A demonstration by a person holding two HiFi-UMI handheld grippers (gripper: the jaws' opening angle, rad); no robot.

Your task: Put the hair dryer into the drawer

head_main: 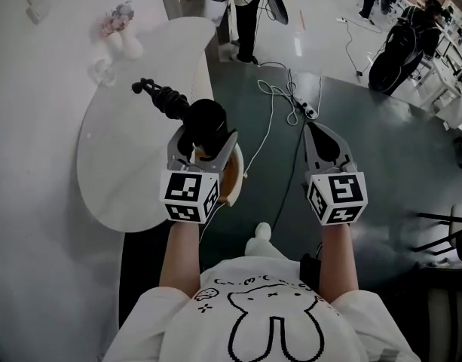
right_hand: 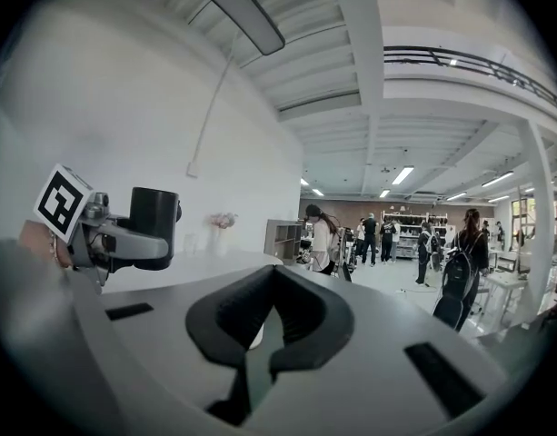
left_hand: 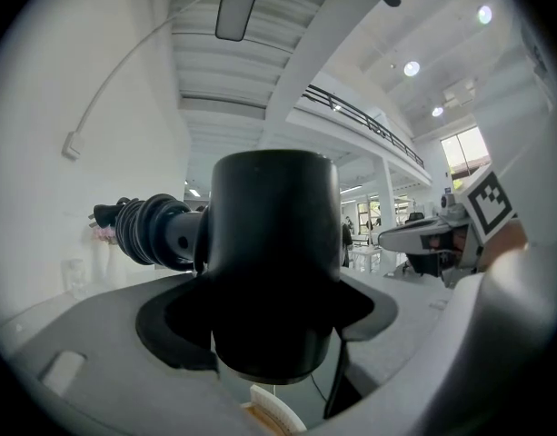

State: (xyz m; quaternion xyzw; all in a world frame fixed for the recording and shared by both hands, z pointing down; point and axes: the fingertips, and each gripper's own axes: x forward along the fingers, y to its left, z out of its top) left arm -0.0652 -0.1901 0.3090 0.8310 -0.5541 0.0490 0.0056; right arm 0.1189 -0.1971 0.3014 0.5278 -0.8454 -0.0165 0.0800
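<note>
A white rounded table [head_main: 117,164] is filling the head view's left. Just left of centre, the left gripper [head_main: 204,138] is clamping the black hair dryer [head_main: 208,118]. Right of centre, the right gripper [head_main: 319,130] is holding its jaws together, empty.

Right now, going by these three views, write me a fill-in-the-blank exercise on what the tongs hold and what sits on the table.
1. The left tongs are clamped on a black ____.
2. The right tongs are shut and hold ____.
3. The flowers stand on the white ____.
Missing words: hair dryer; nothing; table.
</note>
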